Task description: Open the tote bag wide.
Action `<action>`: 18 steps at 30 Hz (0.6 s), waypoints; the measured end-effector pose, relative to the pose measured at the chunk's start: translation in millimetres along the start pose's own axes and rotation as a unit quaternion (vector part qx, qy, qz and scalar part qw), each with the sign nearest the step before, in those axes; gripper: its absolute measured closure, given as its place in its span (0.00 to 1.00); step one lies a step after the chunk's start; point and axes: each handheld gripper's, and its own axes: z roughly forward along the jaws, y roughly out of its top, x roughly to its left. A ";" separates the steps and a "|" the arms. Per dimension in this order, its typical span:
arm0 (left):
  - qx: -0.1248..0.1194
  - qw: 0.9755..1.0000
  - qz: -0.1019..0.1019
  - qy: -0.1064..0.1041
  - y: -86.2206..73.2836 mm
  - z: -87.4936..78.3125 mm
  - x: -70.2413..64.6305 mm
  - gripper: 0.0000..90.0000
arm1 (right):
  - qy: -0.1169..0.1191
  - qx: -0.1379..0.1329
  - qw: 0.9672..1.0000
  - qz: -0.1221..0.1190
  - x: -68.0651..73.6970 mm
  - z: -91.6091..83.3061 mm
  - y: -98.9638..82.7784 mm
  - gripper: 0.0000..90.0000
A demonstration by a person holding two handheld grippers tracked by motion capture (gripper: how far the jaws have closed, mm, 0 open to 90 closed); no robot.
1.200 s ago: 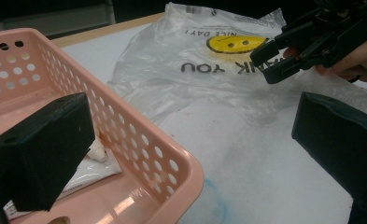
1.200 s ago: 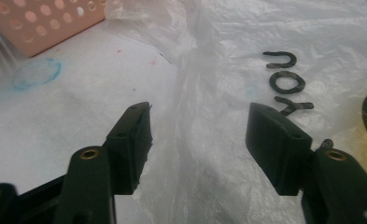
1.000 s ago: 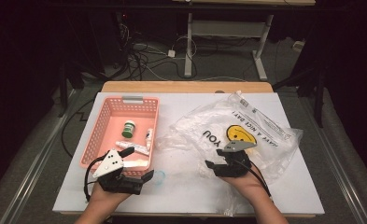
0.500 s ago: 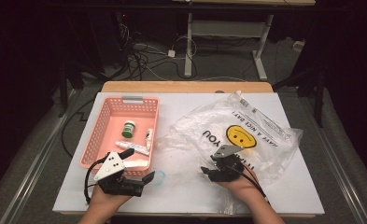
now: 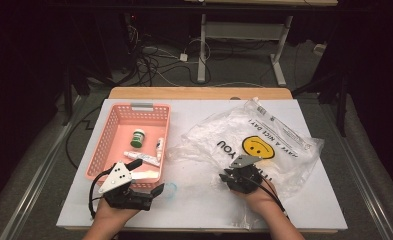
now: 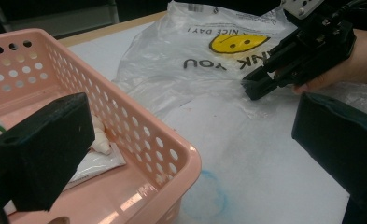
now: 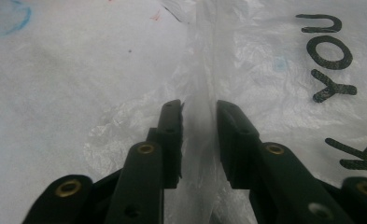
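The right gripper (image 7: 199,109) straddled a raised fold of the plastic bag (image 5: 264,137) on the worktop (image 5: 199,200), fingers narrowly parted (not yet pinching); closing squarely on the ridge seemed wise. The left gripper (image 5: 146,176) gaped empty beside the pink basket (image 5: 106,135).

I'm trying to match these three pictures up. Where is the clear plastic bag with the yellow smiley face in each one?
High view: the plastic bag lies right of centre, beside the pink basket.
Left gripper view: the bag is at top centre.
Right gripper view: the bag spreads across the right, a fold of it between the jaws.
Shared landmark: the black word YOU.
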 end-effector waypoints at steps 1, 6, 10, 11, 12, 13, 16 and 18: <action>0.000 1.000 0.000 0.000 0.0 0.2 0.1 0.00 | 0.000 0.000 1.000 0.002 -0.3 -0.2 -0.1 0.86; 0.001 1.000 0.001 0.000 0.4 0.8 -0.1 0.00 | -0.003 -0.003 1.000 0.006 -2.6 -1.9 -1.2 0.97; 0.001 1.000 0.001 0.000 0.3 0.6 0.2 0.00 | -0.008 -0.016 1.000 0.013 -3.6 -5.5 -1.5 1.00; 0.000 1.000 0.001 0.000 0.3 0.4 0.1 0.00 | -0.008 -0.021 1.000 0.016 -4.6 -7.1 -1.4 1.00; 0.000 1.000 0.001 0.000 0.4 0.2 0.1 0.00 | -0.008 -0.026 0.999 0.018 -5.3 -9.0 -1.3 1.00; 0.000 1.000 0.001 0.000 0.4 0.1 0.0 0.00 | -0.011 -0.031 0.999 0.020 -6.1 -11.1 -1.2 1.00; 0.000 1.000 0.001 0.000 0.3 -0.1 0.0 0.00 | -0.013 -0.047 0.998 0.029 -8.8 -18.2 -0.8 1.00; 0.000 1.000 0.002 0.000 0.5 -0.3 -0.1 0.00 | -0.016 -0.061 0.997 0.033 -11.2 -24.2 0.0 1.00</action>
